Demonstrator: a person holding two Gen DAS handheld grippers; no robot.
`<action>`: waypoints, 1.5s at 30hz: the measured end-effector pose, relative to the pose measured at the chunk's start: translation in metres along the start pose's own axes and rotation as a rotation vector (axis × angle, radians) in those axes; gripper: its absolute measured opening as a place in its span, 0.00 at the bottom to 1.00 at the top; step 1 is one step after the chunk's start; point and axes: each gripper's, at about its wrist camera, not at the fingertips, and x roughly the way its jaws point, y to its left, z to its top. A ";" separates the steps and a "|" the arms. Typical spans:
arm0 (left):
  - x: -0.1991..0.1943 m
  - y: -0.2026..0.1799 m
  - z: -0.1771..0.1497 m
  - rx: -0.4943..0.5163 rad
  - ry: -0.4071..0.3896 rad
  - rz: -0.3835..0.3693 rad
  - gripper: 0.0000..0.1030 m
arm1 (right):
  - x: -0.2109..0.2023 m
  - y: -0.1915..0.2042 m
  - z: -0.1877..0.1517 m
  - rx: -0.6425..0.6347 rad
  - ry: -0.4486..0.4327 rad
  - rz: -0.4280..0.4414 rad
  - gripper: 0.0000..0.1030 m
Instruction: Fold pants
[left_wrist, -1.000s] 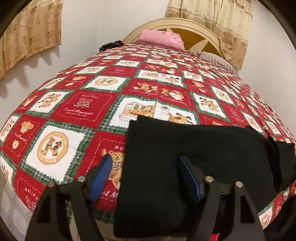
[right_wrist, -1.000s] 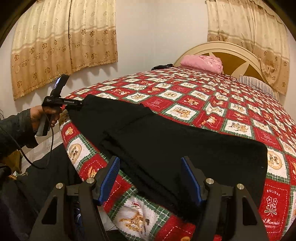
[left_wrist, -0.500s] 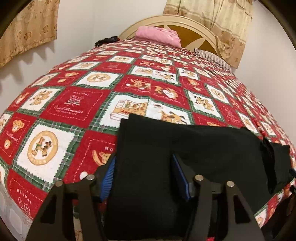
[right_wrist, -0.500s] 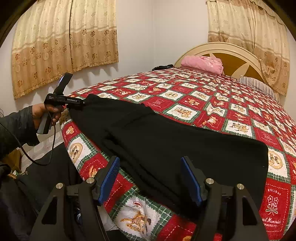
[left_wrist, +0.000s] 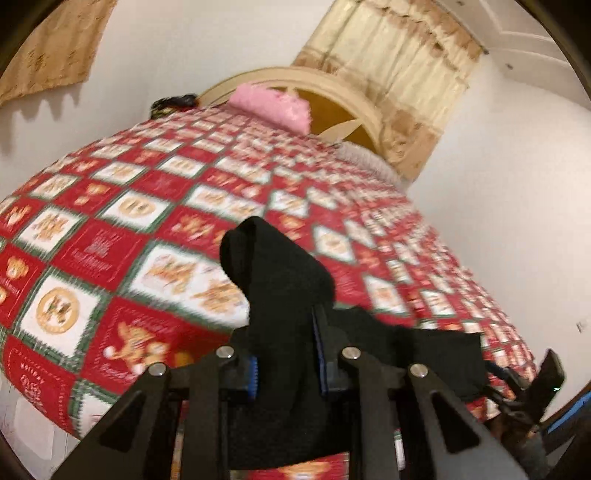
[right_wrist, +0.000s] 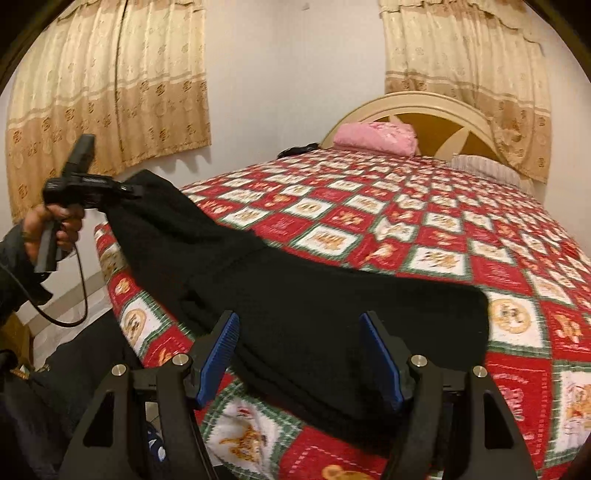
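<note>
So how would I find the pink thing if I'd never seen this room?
Look for the big bed with the red, white and green patchwork teddy-bear quilt. Follow it to the far end, where a rounded cream wooden headboard stands. The folded pink cloth bundle lies there at the head of the bed, the only plain pink thing; beside it is a striped pillow.

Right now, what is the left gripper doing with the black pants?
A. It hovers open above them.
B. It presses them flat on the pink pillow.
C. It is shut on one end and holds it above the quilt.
C: the left gripper has black pants cloth bunched between its closing pads, raised off the quilt.
</note>
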 end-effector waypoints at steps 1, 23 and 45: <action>-0.003 -0.015 0.003 0.019 -0.013 -0.024 0.22 | -0.002 -0.003 0.001 0.006 -0.005 -0.010 0.67; 0.140 -0.250 -0.058 0.422 0.261 -0.158 0.23 | -0.050 -0.126 -0.008 0.398 -0.093 -0.234 0.67; 0.089 -0.174 -0.073 0.356 0.069 0.013 0.72 | -0.013 -0.087 0.004 0.490 0.023 0.038 0.71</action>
